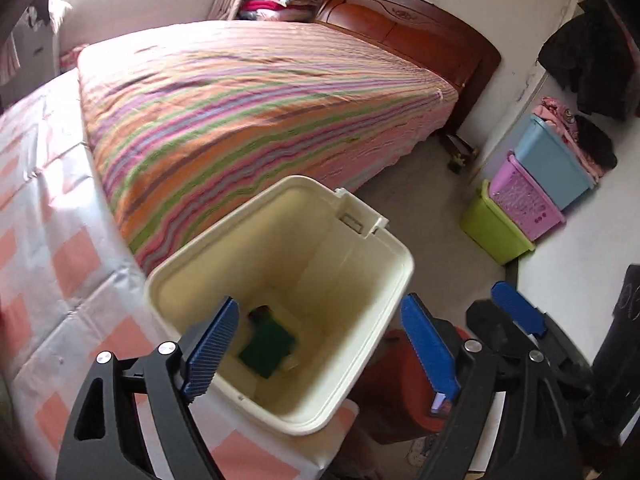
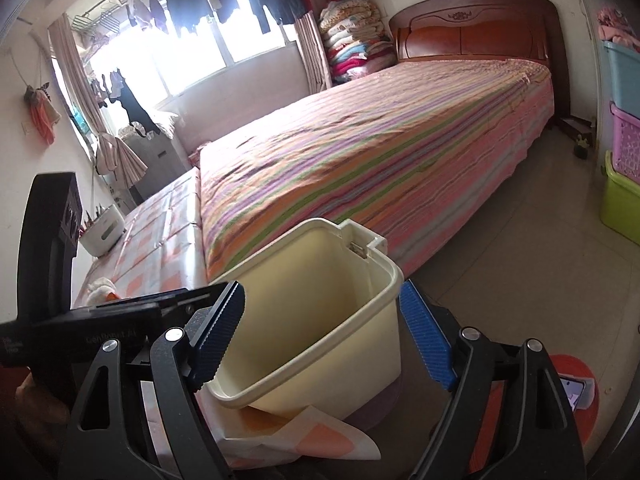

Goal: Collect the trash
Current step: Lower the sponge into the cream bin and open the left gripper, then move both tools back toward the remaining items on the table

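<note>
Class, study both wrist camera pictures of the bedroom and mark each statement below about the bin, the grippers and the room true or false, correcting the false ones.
1. The cream bin holds a green item at its bottom. True.
2. The left gripper is shut on the bin's rim. False: its jaws are open and hold nothing.
3. The right gripper is open. True.
4. The bin has a lid closed over it. False: its top is open, so the inside shows.
5. Three plastic boxes are stacked by the wall, green lowest. True.
6. The bed has a plain white cover. False: the cover is striped in many colours.
</note>
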### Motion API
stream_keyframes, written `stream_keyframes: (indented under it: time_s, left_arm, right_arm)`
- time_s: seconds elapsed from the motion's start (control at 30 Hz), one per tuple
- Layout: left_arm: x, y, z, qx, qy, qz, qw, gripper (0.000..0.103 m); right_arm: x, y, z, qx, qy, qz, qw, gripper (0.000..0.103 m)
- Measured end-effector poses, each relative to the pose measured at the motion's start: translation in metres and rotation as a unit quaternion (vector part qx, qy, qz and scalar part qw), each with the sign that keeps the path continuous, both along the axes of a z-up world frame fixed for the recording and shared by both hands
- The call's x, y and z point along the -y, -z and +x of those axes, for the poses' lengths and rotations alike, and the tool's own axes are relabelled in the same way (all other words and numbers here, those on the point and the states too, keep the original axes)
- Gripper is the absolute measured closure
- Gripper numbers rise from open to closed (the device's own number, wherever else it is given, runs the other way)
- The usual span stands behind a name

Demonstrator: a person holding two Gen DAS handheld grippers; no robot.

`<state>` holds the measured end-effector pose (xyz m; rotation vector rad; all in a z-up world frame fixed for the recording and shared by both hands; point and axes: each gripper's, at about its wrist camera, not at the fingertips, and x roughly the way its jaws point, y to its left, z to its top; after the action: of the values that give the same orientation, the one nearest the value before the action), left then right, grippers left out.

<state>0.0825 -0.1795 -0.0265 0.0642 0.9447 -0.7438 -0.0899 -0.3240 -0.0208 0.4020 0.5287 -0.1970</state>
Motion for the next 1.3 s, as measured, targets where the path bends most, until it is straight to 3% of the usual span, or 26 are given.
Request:
stream_keyframes:
  time_s: [0.1,0.17,0.3,0.37,0.47,0.63,0.8,0.9,1.0,1.1,1.3]
  left_arm:
    - [-0.019,-0.010,-0.012,0.024,-0.010,-0.004,0.9997,0.015]
    - [-0.043,-0.018,-0.019,0.051,-0.026,-0.040,0.9976,0.007]
    - [-0.095,-0.031,-0.030,0.074,-0.073,-0.108,0.9887,0.007]
    - [-0.124,-0.040,-0.038,0.093,-0.104,-0.137,0.9808,0.007]
    - [-0.163,-0.054,-0.054,0.136,-0.153,-0.137,0.9692,0.007]
    - [-0.228,-0.076,-0.098,0.223,-0.220,-0.152,0.9374,0.007]
    - [-0.277,-0.073,-0.132,0.223,-0.250,-0.176,0.9255,0.007]
    - [-0.291,-0.063,-0.153,0.227,-0.255,-0.141,0.9294,0.007]
    - [-0.296,-0.051,-0.162,0.206,-0.246,-0.116,0.9398,0.007]
    - [-0.310,-0.046,-0.166,0.190,-0.260,-0.107,0.9406,0.007]
    - [-0.341,-0.039,-0.171,0.185,-0.330,-0.094,0.9208,0.007]
  right_arm:
    - [-0.006,-0.007,-0.001,0.018,-0.012,-0.002,1.000,0.018]
    - [-0.010,-0.013,-0.003,0.038,-0.023,0.004,0.999,0.016]
    - [-0.022,-0.026,-0.004,0.070,-0.044,0.000,0.997,0.012]
    - [-0.031,-0.032,-0.001,0.082,-0.058,0.001,0.995,0.011]
    - [-0.047,-0.038,0.006,0.093,-0.086,0.006,0.992,0.006]
    - [-0.085,-0.044,0.022,0.097,-0.141,0.001,0.985,0.006]
    - [-0.136,-0.043,0.041,0.089,-0.206,-0.001,0.975,0.006]
    - [-0.170,-0.040,0.051,0.081,-0.245,0.002,0.966,0.006]
    - [-0.199,-0.035,0.060,0.072,-0.278,0.000,0.958,0.006]
    - [-0.221,-0.033,0.068,0.063,-0.303,-0.001,0.951,0.006]
    - [-0.255,-0.029,0.079,0.045,-0.341,-0.004,0.939,0.006]
